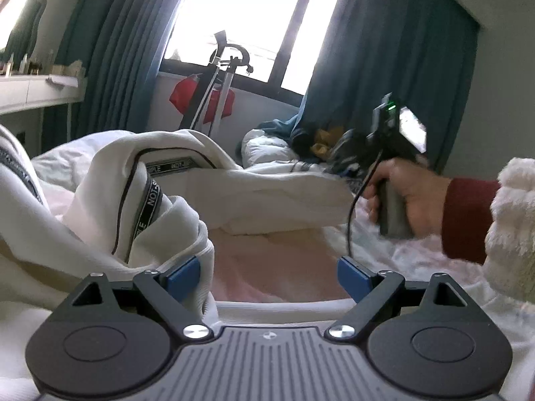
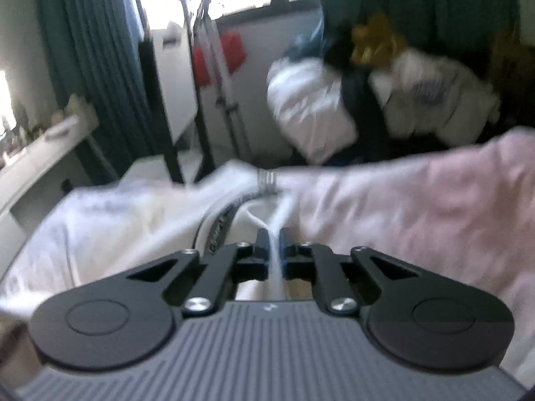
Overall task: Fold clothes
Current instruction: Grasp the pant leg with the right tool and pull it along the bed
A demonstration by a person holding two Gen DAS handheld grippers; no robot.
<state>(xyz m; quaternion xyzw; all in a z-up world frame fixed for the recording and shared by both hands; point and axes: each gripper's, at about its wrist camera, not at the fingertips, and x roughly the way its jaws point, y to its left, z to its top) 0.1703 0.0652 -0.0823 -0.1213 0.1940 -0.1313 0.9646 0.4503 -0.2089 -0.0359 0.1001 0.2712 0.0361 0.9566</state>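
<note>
A white garment (image 1: 110,180) with black lettered tape trim lies bunched on a bed with a pale pink sheet (image 1: 274,260). My left gripper (image 1: 269,279) is open, low over the bed; a fold of the garment rests against its left blue pad (image 1: 182,275). The right gripper's handle, held in a hand, shows at the right of the left wrist view (image 1: 394,180). In the blurred right wrist view my right gripper (image 2: 274,244) is shut on a white fold of the garment (image 2: 276,234), with the black trim (image 2: 217,230) just left of it.
A pile of white, dark and yellow clothes (image 1: 301,143) lies at the far end of the bed below blue curtains (image 1: 384,50). A metal stand with red cloth (image 1: 214,97) stands by the window. A white counter (image 1: 33,93) runs along the left wall.
</note>
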